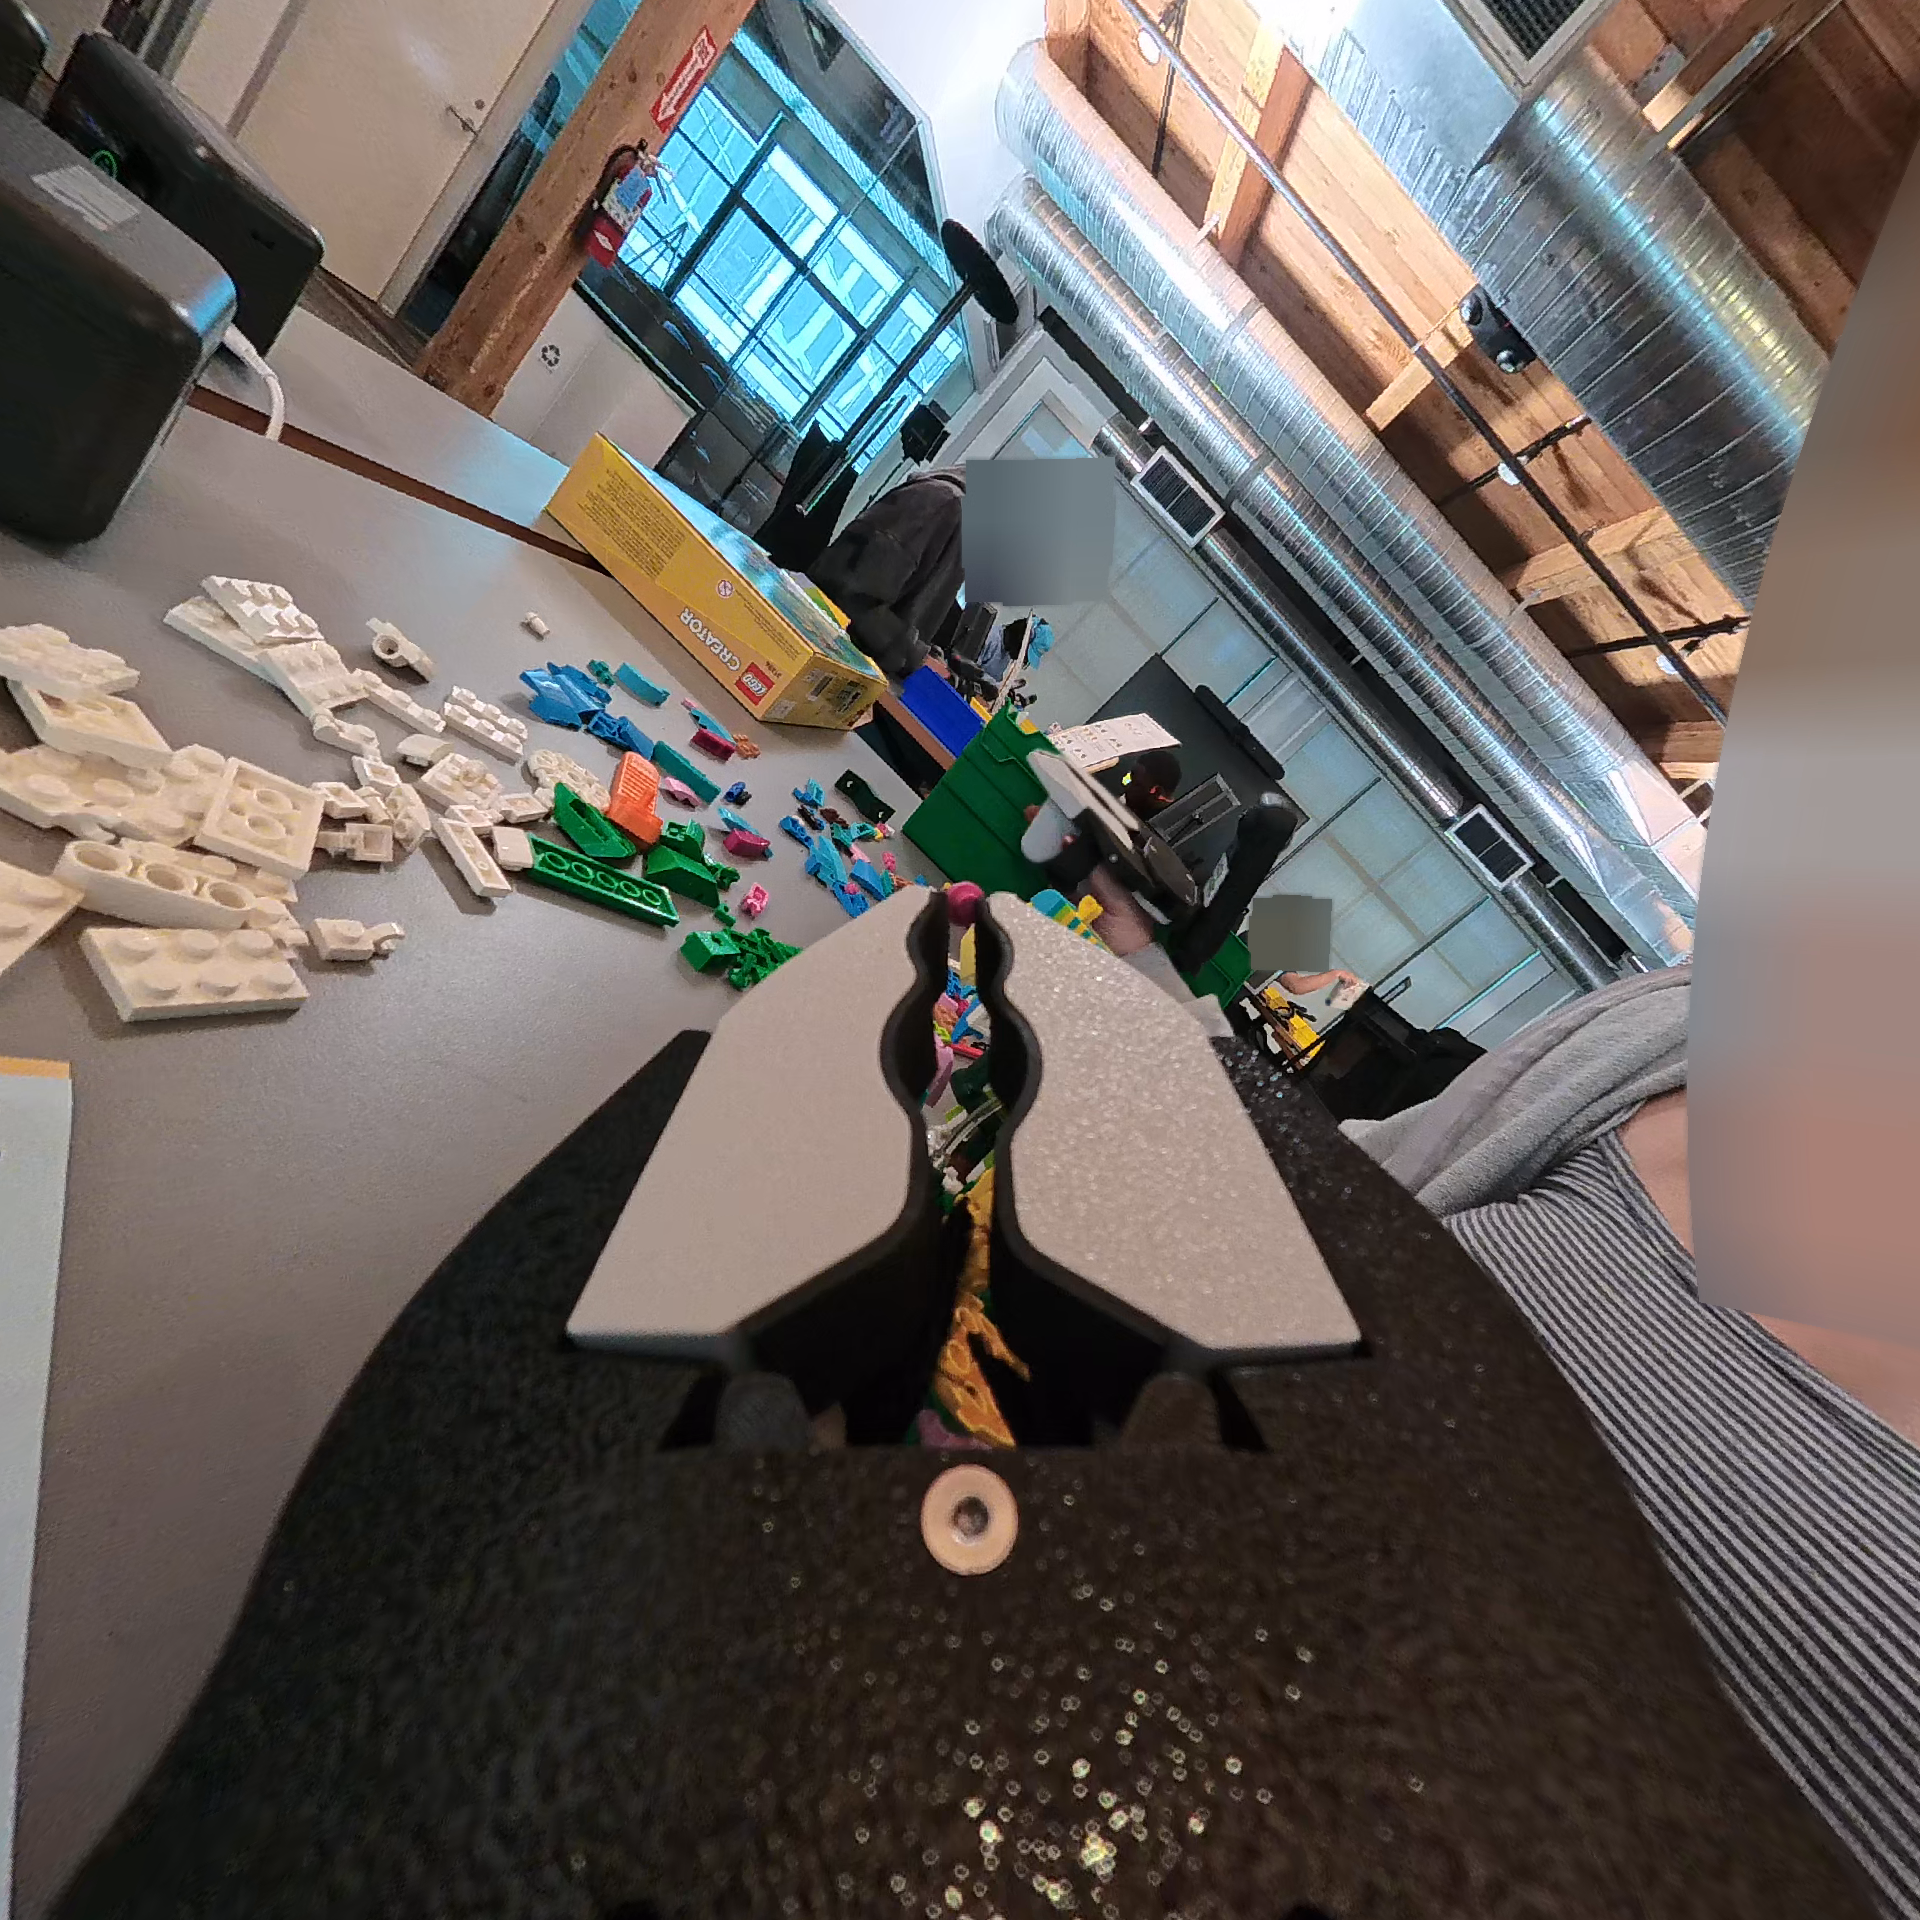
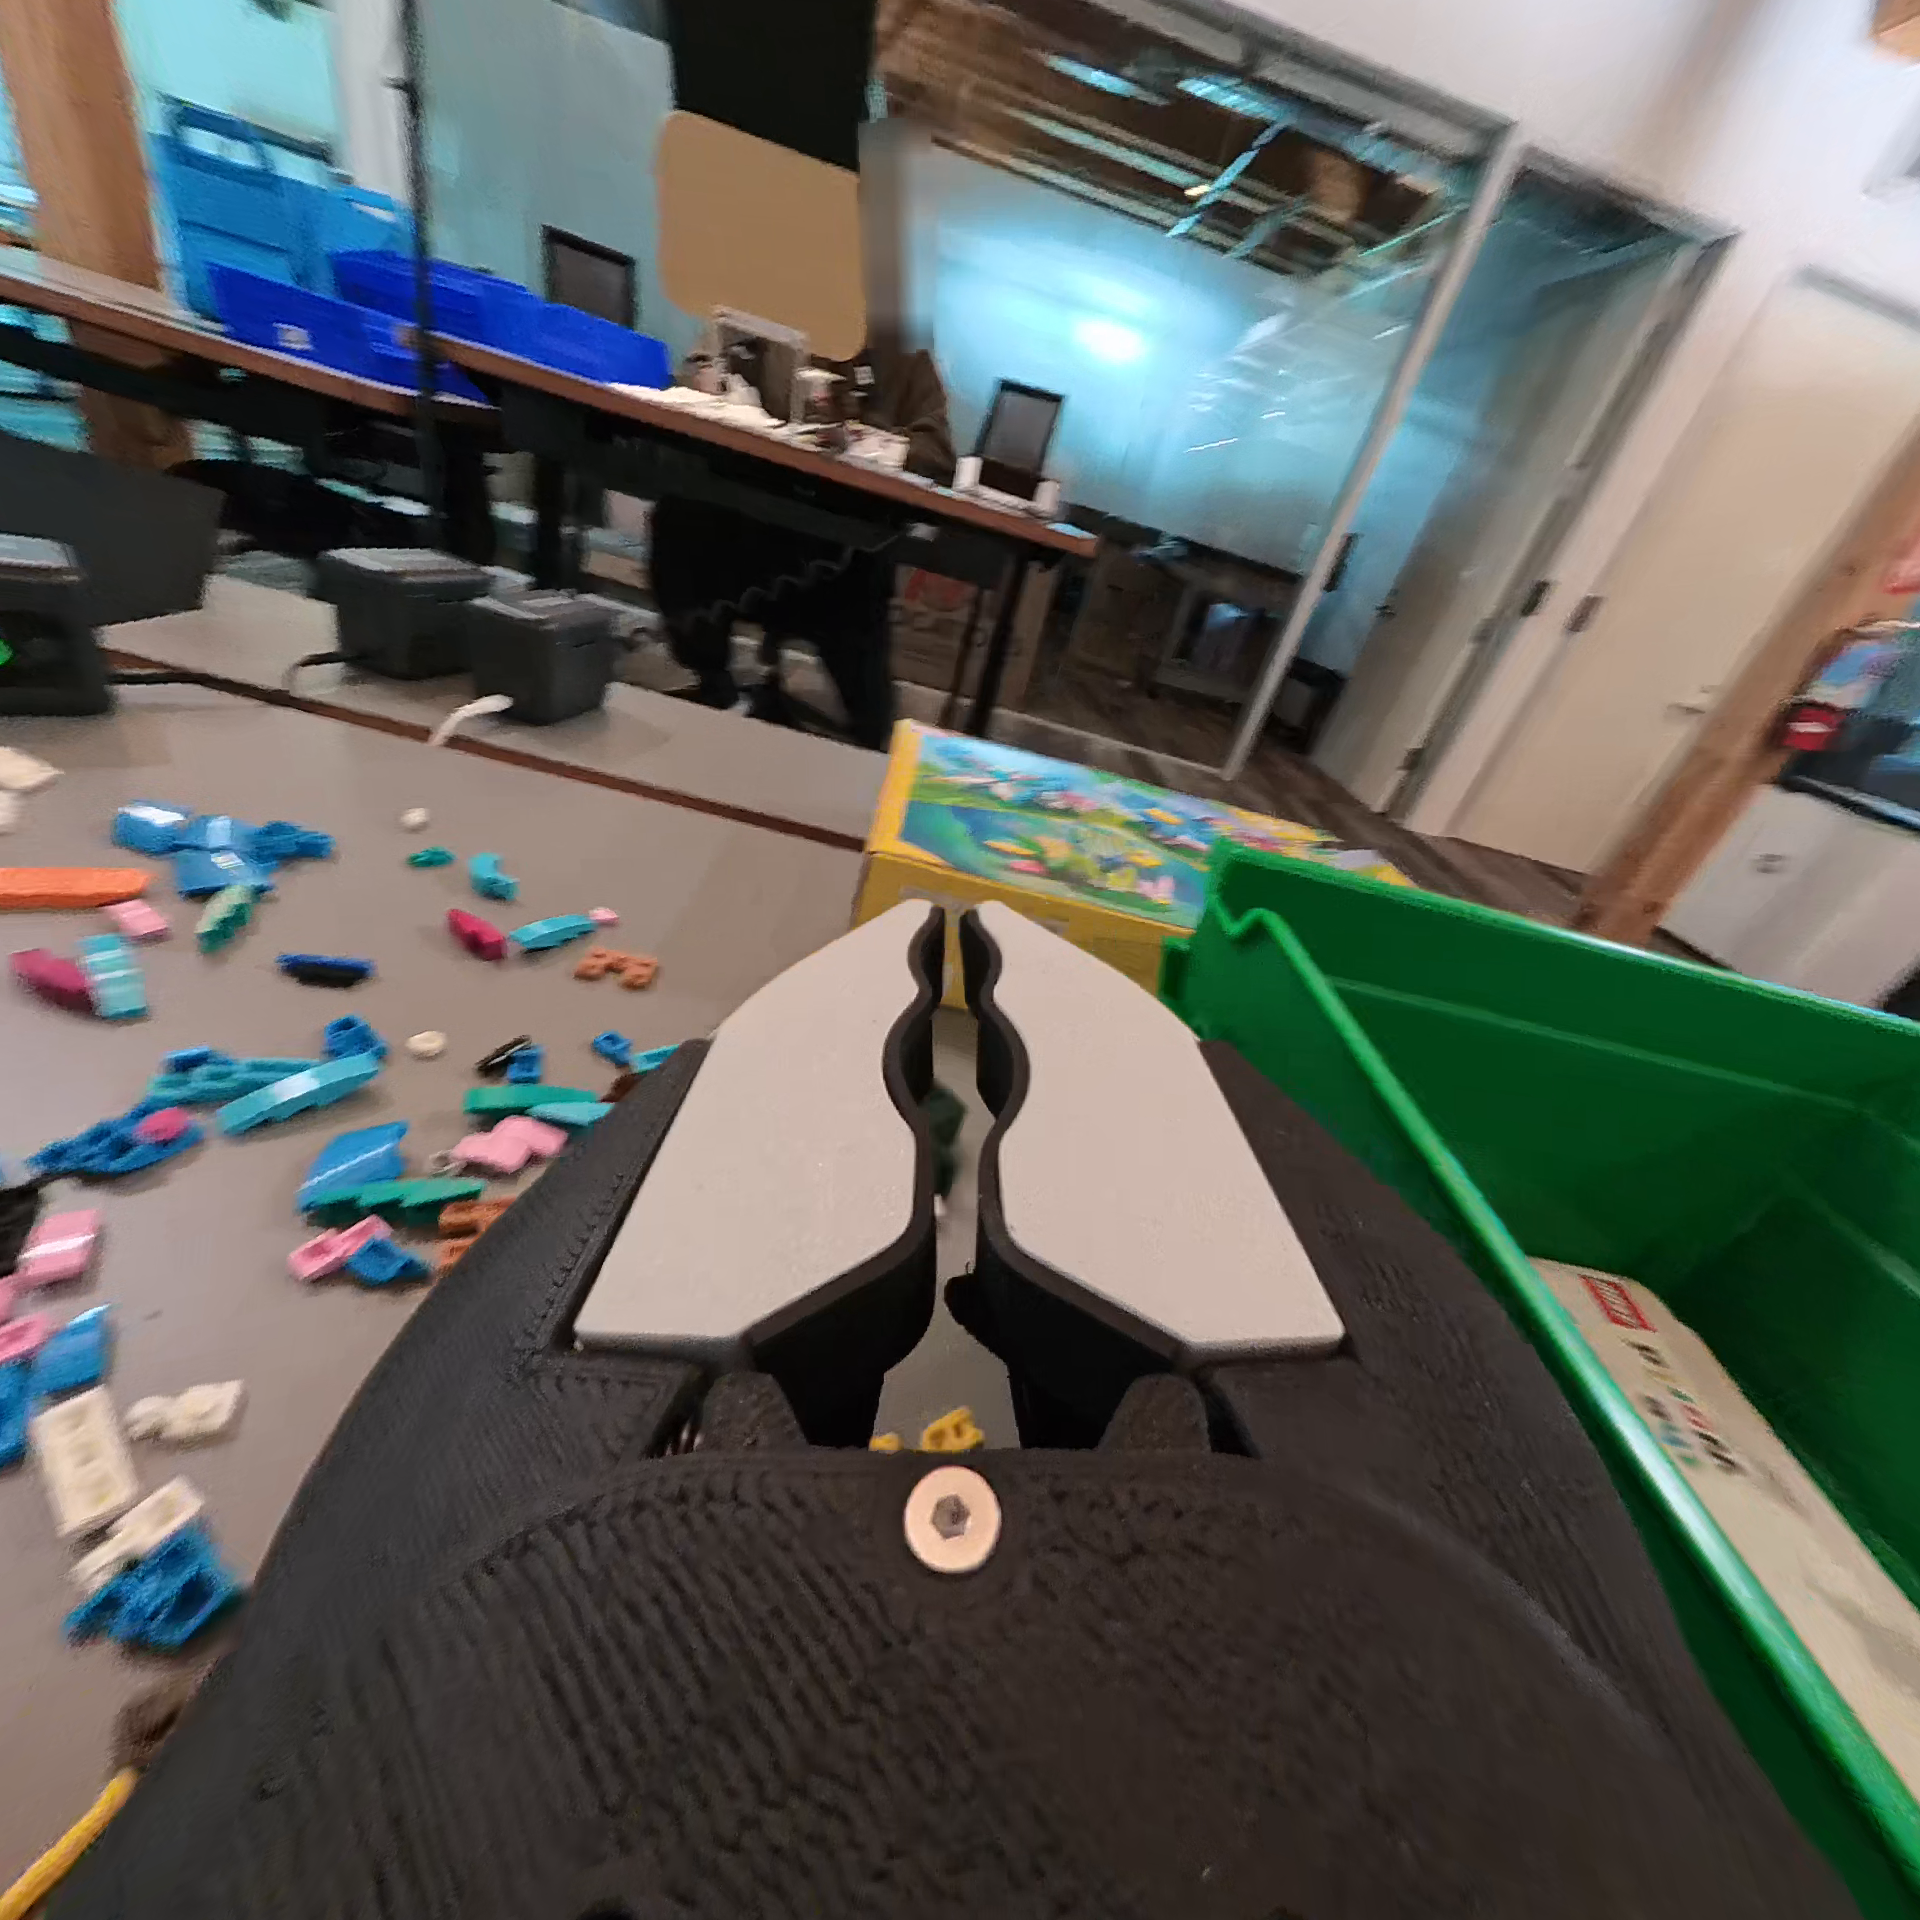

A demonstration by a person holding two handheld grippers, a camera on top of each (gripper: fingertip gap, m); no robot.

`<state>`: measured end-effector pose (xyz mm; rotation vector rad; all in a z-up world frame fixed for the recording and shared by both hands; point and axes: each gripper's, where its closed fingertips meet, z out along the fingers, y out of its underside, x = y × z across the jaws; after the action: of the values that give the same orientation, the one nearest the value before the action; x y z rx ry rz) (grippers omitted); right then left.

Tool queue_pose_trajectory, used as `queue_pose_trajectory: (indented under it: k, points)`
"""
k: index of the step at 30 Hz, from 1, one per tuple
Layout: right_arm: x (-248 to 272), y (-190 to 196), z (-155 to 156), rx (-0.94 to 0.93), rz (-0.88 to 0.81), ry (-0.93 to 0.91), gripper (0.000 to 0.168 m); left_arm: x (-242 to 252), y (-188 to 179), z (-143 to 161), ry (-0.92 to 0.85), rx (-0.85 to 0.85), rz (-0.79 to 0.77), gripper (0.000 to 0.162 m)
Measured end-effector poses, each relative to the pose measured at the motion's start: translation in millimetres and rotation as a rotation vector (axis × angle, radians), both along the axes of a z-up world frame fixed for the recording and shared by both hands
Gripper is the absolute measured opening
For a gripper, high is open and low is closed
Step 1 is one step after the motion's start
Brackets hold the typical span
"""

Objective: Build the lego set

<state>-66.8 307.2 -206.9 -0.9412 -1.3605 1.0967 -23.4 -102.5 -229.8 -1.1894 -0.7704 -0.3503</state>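
Note:
My left gripper (image 1: pixel 964 916) is shut on a small magenta piece (image 1: pixel 964 898) pinched at its tips, held above the grey table (image 1: pixel 364 1143). Loose Lego pieces lie on the table: white plates (image 1: pixel 187 810) at the left, green pieces (image 1: pixel 603 878) and blue and teal pieces (image 1: pixel 566 694) further on. My right gripper (image 2: pixel 953 920) is shut with a thin gap at the tips and is raised over the table beside the green bin (image 2: pixel 1558 1091). A dark green piece (image 2: pixel 940 1122) shows between its fingers; I cannot tell whether it is held. The right gripper also shows far off in the left wrist view (image 1: pixel 1101 831).
A yellow Lego box (image 2: pixel 1049 831) lies at the table's far edge, also in the left wrist view (image 1: pixel 707 597). The green bin holds a booklet (image 2: pixel 1714 1455). Blue, pink and teal pieces (image 2: pixel 343 1153) are scattered left of the right gripper. Black devices (image 1: pixel 83 343) stand at the far left. Across from one pair of fingers to the other is roughly 40 cm.

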Motion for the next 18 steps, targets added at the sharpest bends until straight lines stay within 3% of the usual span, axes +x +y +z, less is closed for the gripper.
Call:
queue_pose_trajectory:
  k: [5, 18]
  points:
    - [5.0, -16.1, -14.3, 0.019, 0.145, -0.102, 0.002, 0.0, 0.1, -0.1, 0.000, -0.001, 0.000, 0.004]
    - [6.1, -9.3, -7.9, 0.043, 0.091, -0.061, 0.002, 0.0, 0.1, 0.0, 0.001, 0.000, 0.000, 0.004]
